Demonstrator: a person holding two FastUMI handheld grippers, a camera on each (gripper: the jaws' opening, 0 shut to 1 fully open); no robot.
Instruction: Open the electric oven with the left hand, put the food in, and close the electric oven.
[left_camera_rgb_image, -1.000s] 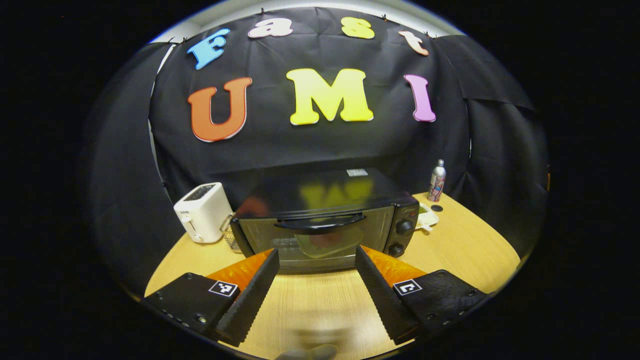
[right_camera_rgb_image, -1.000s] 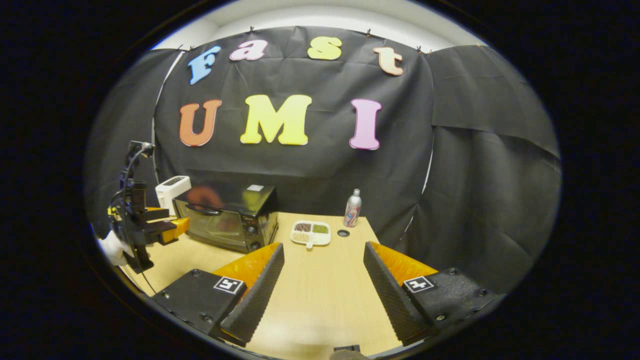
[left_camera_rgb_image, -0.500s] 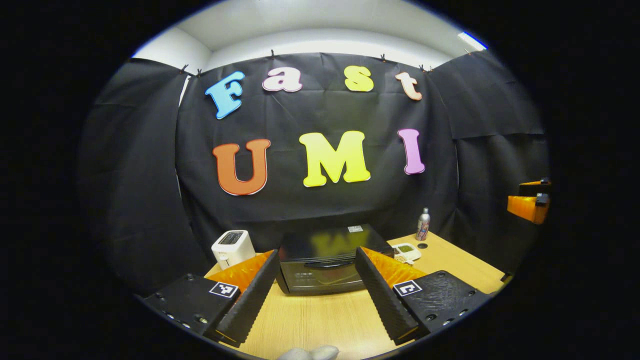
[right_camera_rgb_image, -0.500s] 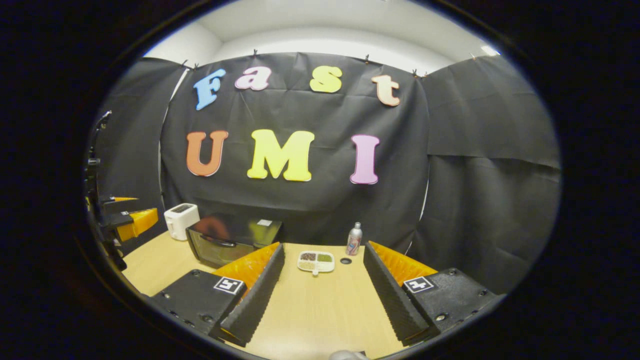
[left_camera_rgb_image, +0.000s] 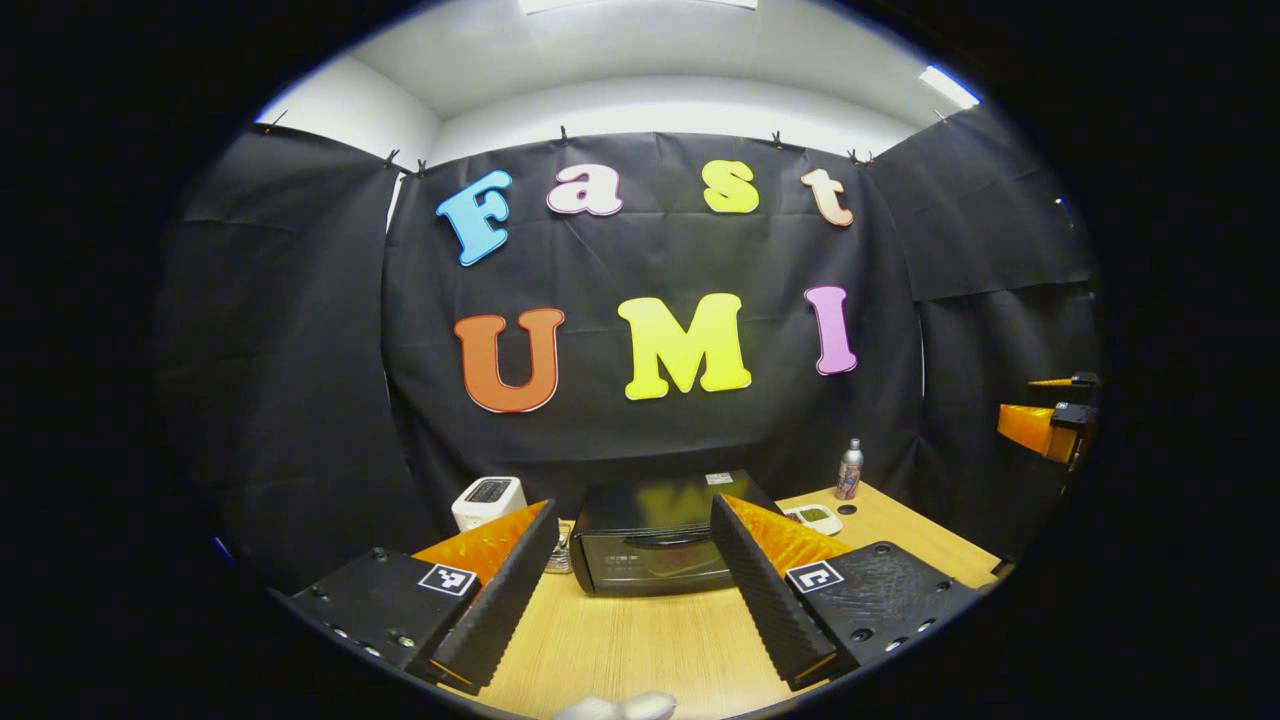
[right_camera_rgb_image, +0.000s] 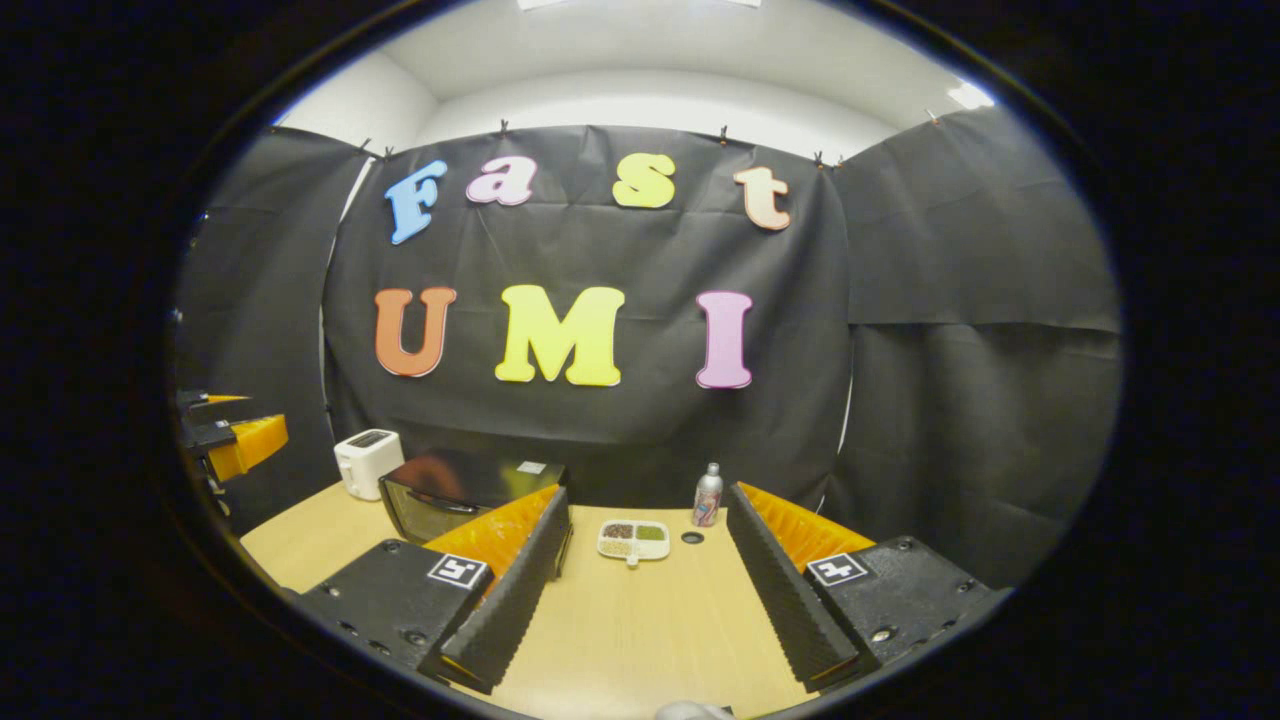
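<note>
The black electric oven (left_camera_rgb_image: 655, 545) stands at the back of the wooden table with its door closed and its handle across the top of the door; in the right gripper view the oven (right_camera_rgb_image: 450, 495) is at the left. A white divided plate of food (right_camera_rgb_image: 633, 539) lies to its right, also seen as the plate (left_camera_rgb_image: 815, 517). My left gripper (left_camera_rgb_image: 632, 575) is open and held well back from the oven. Facing the plate from a distance, my right gripper (right_camera_rgb_image: 645, 565) is open with nothing between its fingers.
A white toaster (left_camera_rgb_image: 488, 501) stands left of the oven, with a small wire basket (left_camera_rgb_image: 562, 548) between them. A metal bottle (right_camera_rgb_image: 707, 496) and a small dark cap (right_camera_rgb_image: 690, 537) sit at the back right. Black cloth walls surround the wooden table (right_camera_rgb_image: 640, 640).
Both grippers have pulled back and risen away from the table; the oven and plate look smaller and farther off. The oven door stays closed.
</note>
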